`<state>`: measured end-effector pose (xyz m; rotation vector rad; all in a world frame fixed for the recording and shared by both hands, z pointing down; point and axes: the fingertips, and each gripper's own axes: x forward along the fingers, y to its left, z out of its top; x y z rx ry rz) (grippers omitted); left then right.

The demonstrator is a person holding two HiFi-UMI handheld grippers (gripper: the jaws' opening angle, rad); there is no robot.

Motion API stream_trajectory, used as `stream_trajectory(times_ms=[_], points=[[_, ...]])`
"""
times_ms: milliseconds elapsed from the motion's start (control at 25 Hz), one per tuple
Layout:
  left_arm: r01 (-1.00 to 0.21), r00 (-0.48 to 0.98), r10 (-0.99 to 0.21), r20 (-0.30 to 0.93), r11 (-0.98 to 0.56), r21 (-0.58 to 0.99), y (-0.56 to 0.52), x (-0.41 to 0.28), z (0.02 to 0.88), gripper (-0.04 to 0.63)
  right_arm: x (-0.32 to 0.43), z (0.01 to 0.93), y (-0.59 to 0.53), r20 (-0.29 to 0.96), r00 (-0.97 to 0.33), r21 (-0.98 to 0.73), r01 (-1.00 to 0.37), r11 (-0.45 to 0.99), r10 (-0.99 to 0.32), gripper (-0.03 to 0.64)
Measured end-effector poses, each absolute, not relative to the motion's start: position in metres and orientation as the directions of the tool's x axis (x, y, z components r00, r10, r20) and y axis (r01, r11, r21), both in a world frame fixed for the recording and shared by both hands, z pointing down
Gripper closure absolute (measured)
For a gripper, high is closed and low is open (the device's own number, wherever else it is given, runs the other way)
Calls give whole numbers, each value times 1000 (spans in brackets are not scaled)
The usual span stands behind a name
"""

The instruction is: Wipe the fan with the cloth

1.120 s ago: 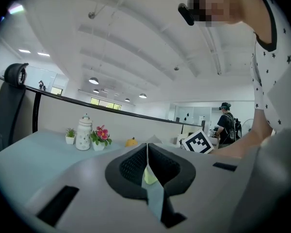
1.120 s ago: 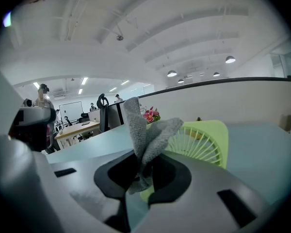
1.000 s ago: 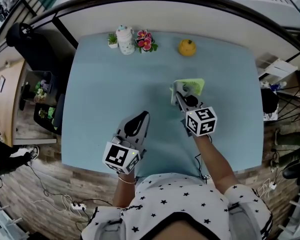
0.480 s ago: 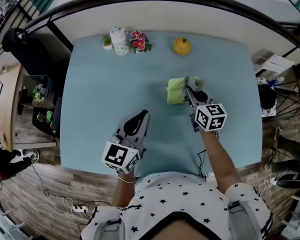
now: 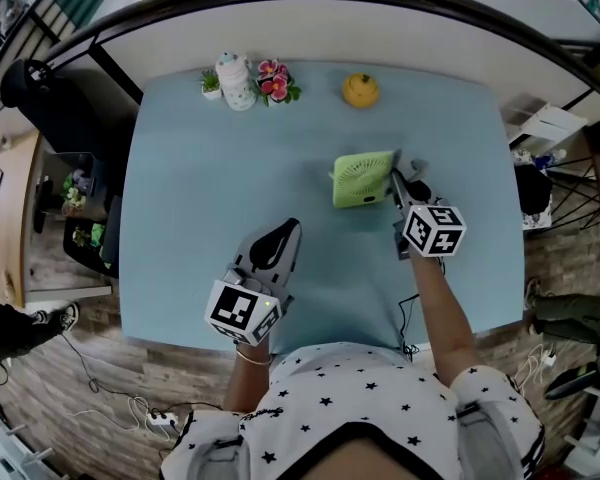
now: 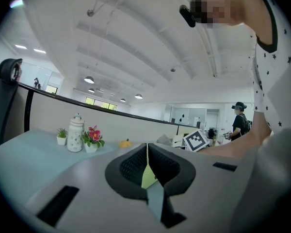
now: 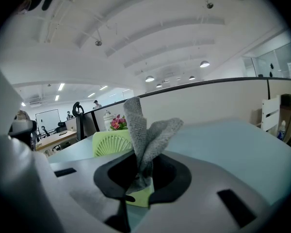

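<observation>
Head view: high, steeply down on table (image 5: pixel 180 188). Gripper views: low, level; right, head share fan (image 5: pixel 362 180).

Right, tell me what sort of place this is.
Most likely an open-plan office: a light blue desk backed by a low white partition, a black office chair beside it, and more desks under rows of ceiling lights beyond.

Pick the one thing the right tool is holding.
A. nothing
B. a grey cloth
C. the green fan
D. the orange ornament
B: in the right gripper view the right tool is shut on a grey cloth, which sticks up from between its jaws. The green fan only shows behind it.
</observation>
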<state>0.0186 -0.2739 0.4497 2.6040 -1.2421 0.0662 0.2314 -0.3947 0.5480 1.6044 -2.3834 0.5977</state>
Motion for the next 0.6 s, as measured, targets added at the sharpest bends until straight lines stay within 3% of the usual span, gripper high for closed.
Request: stream_trajectory(times_ms=[200, 600], points=[[-772, 631, -762, 144, -601, 206, -271, 15, 449, 563, 223, 536, -390, 358, -396, -228, -915, 332, -846, 561], [-785, 616, -773, 154, -588, 194, -266, 6, 447, 563, 130, 533, -370, 331, -560, -164, -827, 538, -759, 561]])
